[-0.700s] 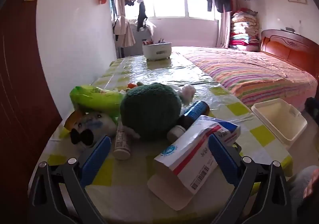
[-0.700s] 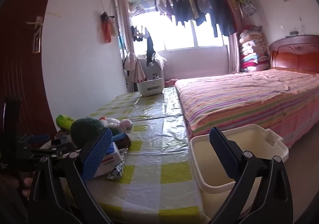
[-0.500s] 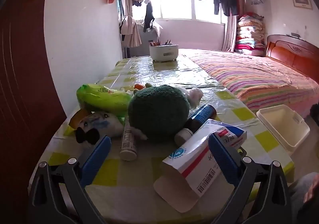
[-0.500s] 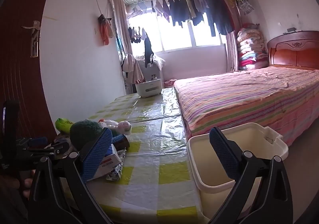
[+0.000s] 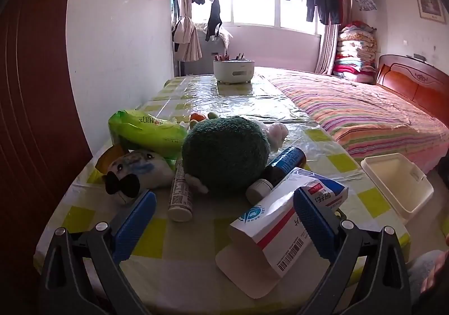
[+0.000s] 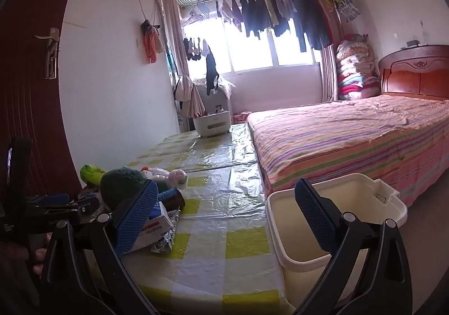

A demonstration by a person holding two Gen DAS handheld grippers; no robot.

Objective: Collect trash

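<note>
Left wrist view: the left gripper (image 5: 224, 219) hangs over the near table (image 5: 196, 264) edge, jaws spread wide, nothing between the pads. Vs 0.7 s ago the clutter sits higher and closer to mid-frame, w/ the window climbing toward the top; the view has shifted, and the gripper is no nearer any item. The open med box (image 5: 283, 228) lies lower centre-right, partly behind the right pad; a white tube (image 5: 179, 194) lies left of it, a blue bottle (image 5: 277, 169) behind, both against the green plush (image 5: 224, 152). The bin (image 5: 398, 183) stands at the right edge, apart from the pile.

Right wrist view: the right gripper (image 6: 224, 219) is likewise spread and empty. The bin (image 6: 336, 245) sits lower right, a crumpled foil scrap (image 6: 165, 242) beside the box at lower left. More ceiling shows than before.

Judgement: pickup not yet begun; the box looks the likeliest first grab, the bin ready to receive.
</note>
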